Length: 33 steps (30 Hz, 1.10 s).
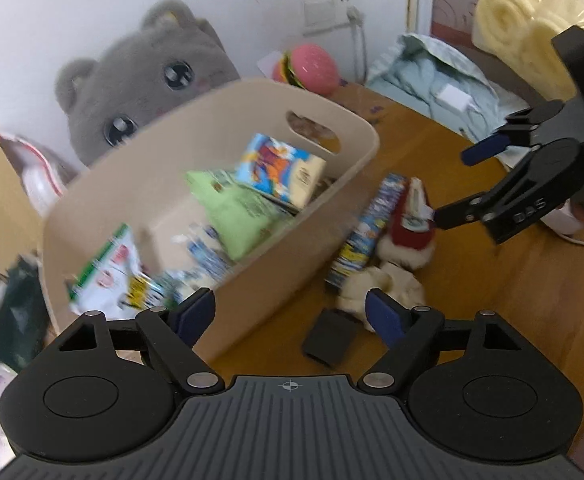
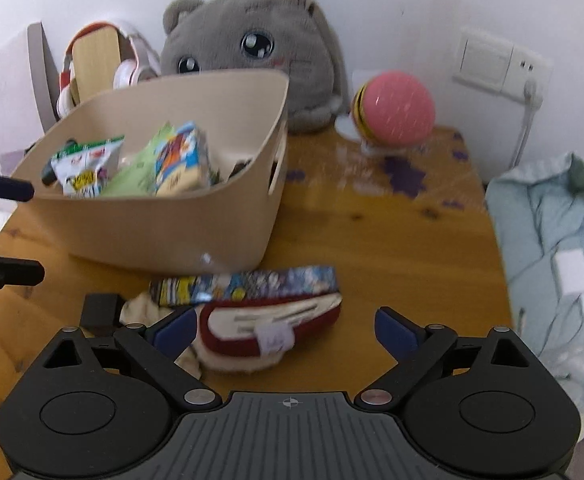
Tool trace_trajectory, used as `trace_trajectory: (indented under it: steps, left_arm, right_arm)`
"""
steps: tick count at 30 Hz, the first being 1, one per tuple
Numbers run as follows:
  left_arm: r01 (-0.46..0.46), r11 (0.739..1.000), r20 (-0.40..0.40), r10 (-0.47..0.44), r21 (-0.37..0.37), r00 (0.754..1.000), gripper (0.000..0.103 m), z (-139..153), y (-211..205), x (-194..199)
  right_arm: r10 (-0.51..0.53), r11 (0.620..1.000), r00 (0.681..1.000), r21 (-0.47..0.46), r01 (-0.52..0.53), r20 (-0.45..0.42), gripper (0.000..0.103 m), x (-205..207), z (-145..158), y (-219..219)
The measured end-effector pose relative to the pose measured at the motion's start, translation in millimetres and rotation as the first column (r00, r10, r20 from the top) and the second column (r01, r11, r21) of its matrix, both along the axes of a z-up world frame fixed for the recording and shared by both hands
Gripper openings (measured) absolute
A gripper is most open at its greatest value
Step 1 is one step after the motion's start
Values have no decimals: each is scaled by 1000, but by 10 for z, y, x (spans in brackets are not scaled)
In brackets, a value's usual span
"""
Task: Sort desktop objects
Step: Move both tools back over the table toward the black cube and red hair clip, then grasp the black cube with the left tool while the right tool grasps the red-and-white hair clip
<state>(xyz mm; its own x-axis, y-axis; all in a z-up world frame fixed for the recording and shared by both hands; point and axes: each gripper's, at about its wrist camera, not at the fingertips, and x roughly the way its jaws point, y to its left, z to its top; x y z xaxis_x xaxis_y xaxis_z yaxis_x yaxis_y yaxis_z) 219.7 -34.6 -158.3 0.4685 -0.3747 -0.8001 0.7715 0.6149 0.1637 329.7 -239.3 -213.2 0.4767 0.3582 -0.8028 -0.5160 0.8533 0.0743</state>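
The left gripper (image 1: 290, 312) stands wide apart and empty, low over the near edge of the wooden tabletop (image 2: 392, 240). Ahead of it and to its left sits the beige bin (image 1: 252, 272), already loaded with a white-and-green snack packet (image 1: 108, 272), a green pouch (image 1: 236, 216) and a blue cartoon box (image 1: 280, 168); judged from this load, much of the sort is done. Just ahead of the left gripper and slightly to its right, a small black block (image 1: 328, 340) lies on the tabletop, touching or nearly touching a cream fuzzy item (image 1: 388, 284). Beyond these, a long printed box (image 1: 368, 232) lies close beside the bin wall, and a red-and-white pouch (image 1: 412, 216) rests against it. These four items lie outside the bin and appear to be the remaining work. The right gripper (image 2: 284, 330) is also spread wide and holds nothing; the red-and-white pouch lies directly ahead of it, between its fingers but not yet clamped, so it is probably the next item to go. Only the left wrist view shows the right gripper from outside, its lower finger tip (image 1: 444, 216) at the pouch's edge, and a yellow rolled blanket (image 1: 532, 20) high to the right. Only the right wrist view shows headphones (image 2: 132, 64) behind the bin and the full grey cat plush (image 2: 252, 48). Motion blur hides all package text.
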Motion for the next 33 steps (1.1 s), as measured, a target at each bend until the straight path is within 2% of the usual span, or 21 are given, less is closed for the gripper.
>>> trace_trajectory:
  steps: [4,8,12,16,20,27,28,30,32,33]
  left_arm:
    - [15,1000,-30,-16,-13,999,84,-57,-7,-100]
    - [33,999,-54,-32,27,998,84,-214,-38,-138]
    - [19,999,-83,-16,40,996,84,-370,-37,-69]
    - [2,998,-114,5,61,993,84,-540,-49,36]
    - [-2,998,-133,11,70,991,84,-676,-76,131]
    - [-8,998,-166,19,69,986,83,-855,-119,273]
    - [-10,998,-171,21,65,985,83,-870,-119,286]
    - [-10,999,-184,19,48,983,74,-893,-112,309]
    - [-9,999,-209,17,39,978,60,-924,-113,336]
    - [-8,999,-218,17,41,976,58,-940,-118,347]
  right_arm:
    - [-45,999,998,10,45,-51,97,-22,-100,58]
    - [-122,992,987,31,125,-105,97,31,-182,80]
    - [-221,970,962,65,234,-160,97,137,-234,81]
    - [-286,952,937,52,301,-199,94,243,-291,121]
    - [-304,948,923,23,318,-237,94,330,-387,194]
    - [-281,958,927,-11,287,-247,94,373,-475,320]
    - [-274,960,930,-13,279,-245,92,371,-476,324]
    - [-260,963,933,-4,268,-249,85,366,-474,310]
    - [-253,963,932,20,267,-260,73,361,-464,299]
    - [-249,964,931,29,266,-265,70,359,-455,300]
